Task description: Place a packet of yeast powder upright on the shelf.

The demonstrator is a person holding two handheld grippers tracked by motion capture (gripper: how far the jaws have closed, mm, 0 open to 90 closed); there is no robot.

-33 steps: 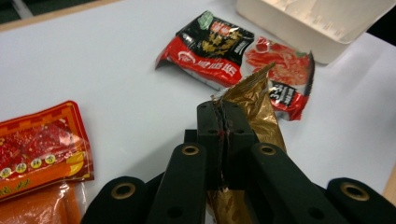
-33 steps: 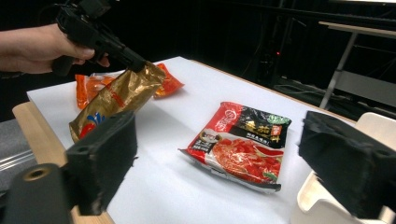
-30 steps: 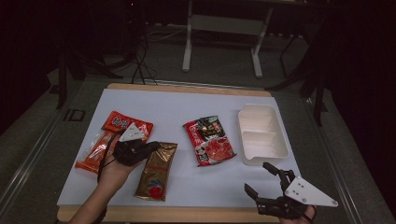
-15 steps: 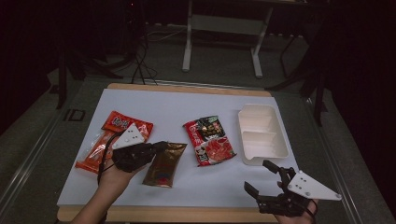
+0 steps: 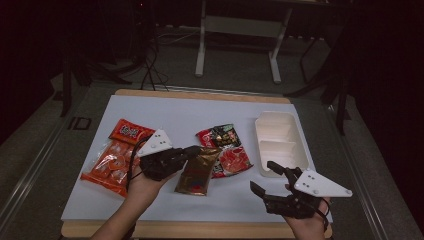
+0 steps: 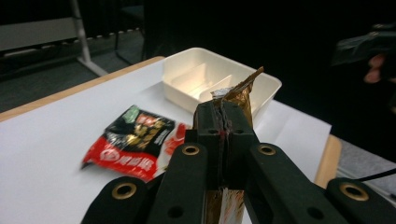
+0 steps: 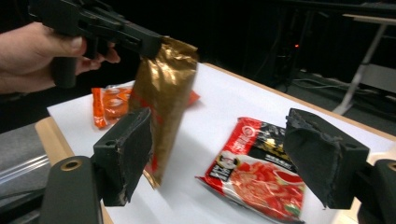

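Gold foil is what the left gripper [image 5: 192, 150] has clamped between its jaws: the top edge of the gold packet [image 5: 196, 171], which in the right gripper view hangs clear of the white table [image 5: 165, 112] except perhaps at its bottom corner, where the blur makes contact hard to judge. The likely aim is the white tray [image 5: 280, 142] on the right side of the table, which looks empty, so the sorting seems barely begun: one packet lifted, none delivered. The red and black packet [image 5: 227, 150] lies flat between the gold one and the tray, and two orange-red packets [image 5: 117, 155] lie at the left, untouched. The right gripper [image 5: 267, 175] hovers near the front edge with its jaws wide apart, holding nothing.

From the high view the gold packet reads almost as lying flat, overlapping the red one. The right gripper view corrects that, showing it dangling upright. The left gripper view adds the pinch itself, foil crimped between the closed jaws, with the tray [image 6: 219, 77] straight ahead.
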